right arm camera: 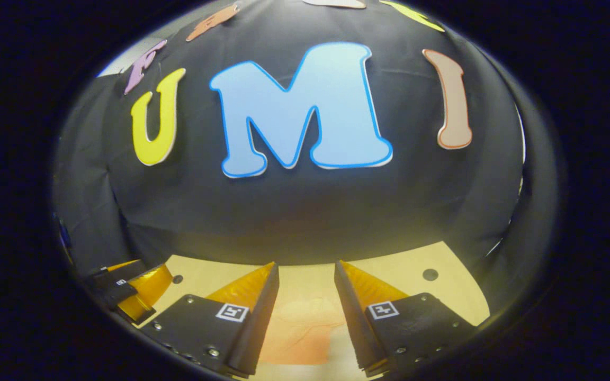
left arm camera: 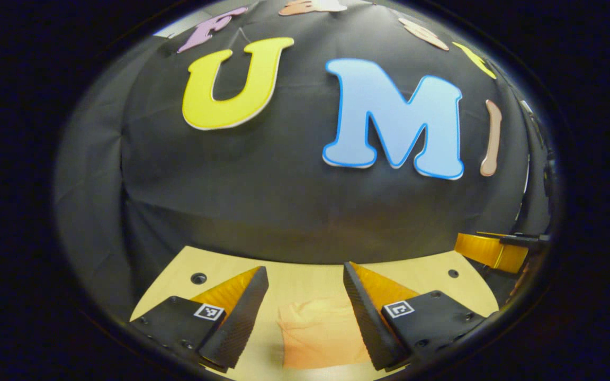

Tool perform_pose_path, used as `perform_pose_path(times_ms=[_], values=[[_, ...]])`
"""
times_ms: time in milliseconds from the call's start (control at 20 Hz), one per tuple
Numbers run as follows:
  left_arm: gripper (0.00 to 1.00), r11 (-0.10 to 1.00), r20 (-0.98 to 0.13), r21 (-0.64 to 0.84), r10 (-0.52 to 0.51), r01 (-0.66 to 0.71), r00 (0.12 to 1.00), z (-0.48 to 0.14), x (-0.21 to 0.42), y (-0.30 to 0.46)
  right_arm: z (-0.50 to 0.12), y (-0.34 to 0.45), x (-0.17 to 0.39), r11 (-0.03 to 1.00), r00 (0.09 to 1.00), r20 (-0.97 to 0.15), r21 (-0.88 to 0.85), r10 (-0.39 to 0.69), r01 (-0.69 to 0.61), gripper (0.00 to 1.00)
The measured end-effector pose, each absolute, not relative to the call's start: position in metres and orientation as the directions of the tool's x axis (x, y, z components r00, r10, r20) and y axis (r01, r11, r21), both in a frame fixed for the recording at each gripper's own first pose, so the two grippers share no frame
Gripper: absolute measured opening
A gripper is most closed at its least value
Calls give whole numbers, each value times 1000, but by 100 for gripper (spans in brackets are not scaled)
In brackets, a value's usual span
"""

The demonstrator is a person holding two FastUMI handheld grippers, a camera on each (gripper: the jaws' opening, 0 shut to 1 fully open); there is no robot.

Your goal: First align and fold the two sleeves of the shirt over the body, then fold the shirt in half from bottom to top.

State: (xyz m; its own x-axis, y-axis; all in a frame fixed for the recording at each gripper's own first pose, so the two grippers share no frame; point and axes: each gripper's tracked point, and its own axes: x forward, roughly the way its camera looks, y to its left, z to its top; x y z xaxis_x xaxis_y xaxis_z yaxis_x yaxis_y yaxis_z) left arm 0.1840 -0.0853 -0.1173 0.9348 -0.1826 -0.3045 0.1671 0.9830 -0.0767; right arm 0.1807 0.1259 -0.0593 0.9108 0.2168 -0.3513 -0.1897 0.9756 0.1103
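A pale orange shirt [left arm camera: 318,333] lies on the light wooden table [left arm camera: 305,275], seen low in the left gripper view between my left gripper's [left arm camera: 305,275] fingers, which stand open above it with nothing held. In the right gripper view the same orange shirt [right arm camera: 299,330] lies under my right gripper [right arm camera: 306,270], also open and holding nothing. The right gripper [left arm camera: 495,251] shows at the far right of the left gripper view. At the lower left of the right gripper view sits the left gripper [right arm camera: 130,291]. Most of the shirt is hidden below the frames.
The table's far edge [right arm camera: 305,262] meets the black cloth wall close ahead. Small round holes [left arm camera: 198,278] [right arm camera: 430,274] mark the tabletop near its corners.
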Motion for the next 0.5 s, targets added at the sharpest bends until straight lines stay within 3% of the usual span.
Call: perform_pose_path(times_ms=[200, 250, 500], values=[[92, 986, -213, -45, -165, 159, 963, -58, 132, -84, -14, 122, 134, 972, 935, -266, 105, 233, -212, 63], [93, 986, -194, -33, -167, 163, 967, -48, 118, -84, -6, 121, 123, 971, 939, -250, 103, 237, -218, 67], [92, 983, -123, 36, -175, 180, 977, -8, 55, -86, 14, 113, 53, 967, 951, -187, 116, 246, -227, 67]])
